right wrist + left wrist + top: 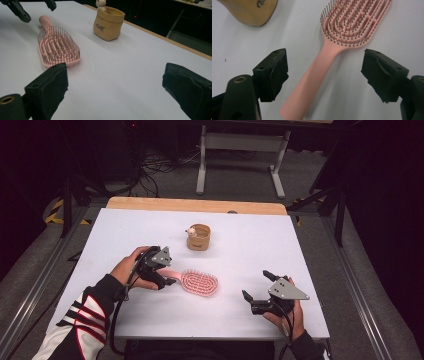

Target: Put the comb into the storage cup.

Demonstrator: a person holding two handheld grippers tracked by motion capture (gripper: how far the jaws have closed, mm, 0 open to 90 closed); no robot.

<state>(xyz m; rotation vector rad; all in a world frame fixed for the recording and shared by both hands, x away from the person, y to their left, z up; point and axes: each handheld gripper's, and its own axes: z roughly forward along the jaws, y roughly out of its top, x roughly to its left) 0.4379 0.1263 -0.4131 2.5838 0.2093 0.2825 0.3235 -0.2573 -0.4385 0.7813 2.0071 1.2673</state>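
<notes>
High view first: near the front edge of the table [150, 320], at its right front corner, the right gripper [256, 289] rests in a hand, and its two black jaws stand wide apart with nothing between them. At the left, a hand in a black sleeve with white and red stripes holds the left gripper [169, 281] over the handle of the pink brush [197, 282].

Left gripper view looks down on that brush [332, 57]. Its smooth pink handle lies between the two black jaws, but the soft black pads do not touch it; there is white table on both sides of the handle. The jaws are open and hold nothing. The brush head is a long oval with slots in it and many thin pins with tiny dark tips.

The brush lies flat in the middle of the table, pins up, handle toward the left edge.

Farther back, toward the far edge, stands a small tan pouch [198, 237] with soft, round sides and dark writing. A little pale toy [101, 4] peeks over its rim. It is well apart from the brush.

The table top is smooth and white, with a wooden strip along the far edge. Behind it are grey carpet, cables and the legs of a pale metal frame [240, 150] in a dark room.
</notes>
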